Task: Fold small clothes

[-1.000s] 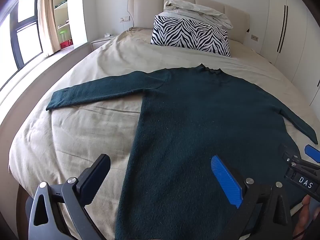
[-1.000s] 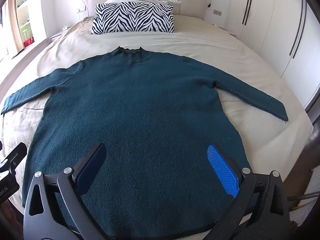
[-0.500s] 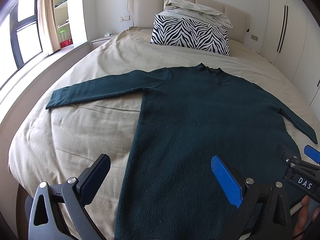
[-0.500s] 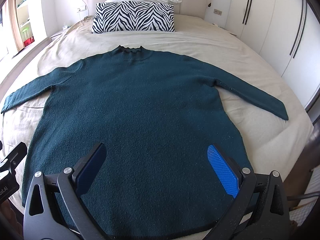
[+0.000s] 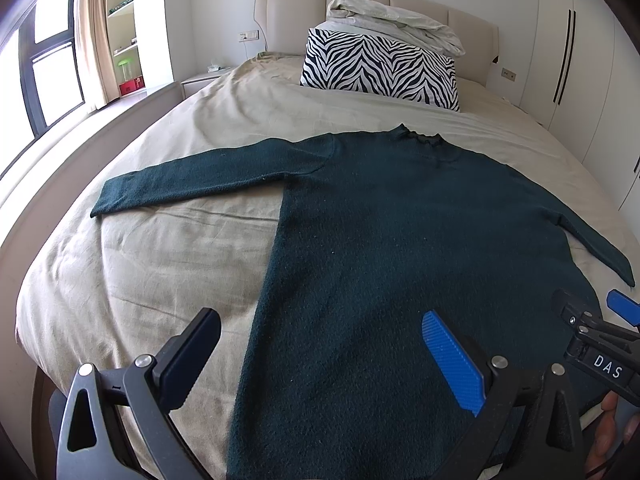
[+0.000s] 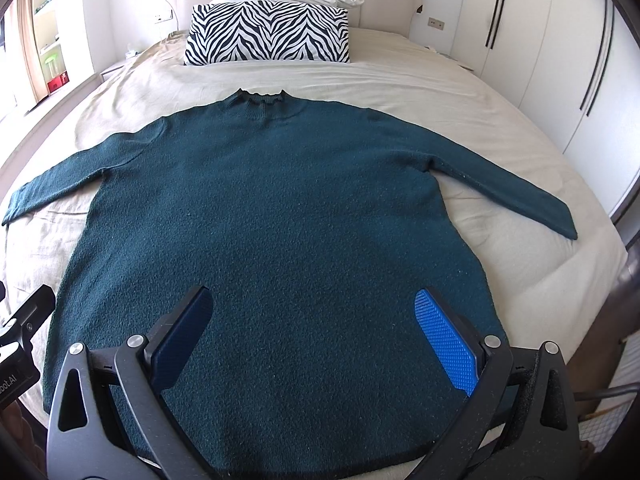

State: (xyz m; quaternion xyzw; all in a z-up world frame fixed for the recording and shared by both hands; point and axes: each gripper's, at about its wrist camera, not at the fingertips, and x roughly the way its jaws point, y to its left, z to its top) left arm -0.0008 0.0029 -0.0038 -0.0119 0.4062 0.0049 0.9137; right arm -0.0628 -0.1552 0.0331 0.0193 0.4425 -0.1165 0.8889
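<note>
The dark green sweater (image 6: 280, 216) lies flat on the bed (image 6: 500, 128), collar at 12 o'clock, hem nearest me, sleeves spread toward 9 and 3. My right gripper (image 6: 316, 340) hovers over the hem, jaws wide and empty. My left gripper (image 5: 320, 356), likewise spread, straddles the sweater's left side edge, nearer the left sleeve (image 5: 200, 184).

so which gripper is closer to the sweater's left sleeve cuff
Left. The left gripper hangs over the hem's left edge, on the cuff's side; the right gripper is over the hem's right half.
</note>
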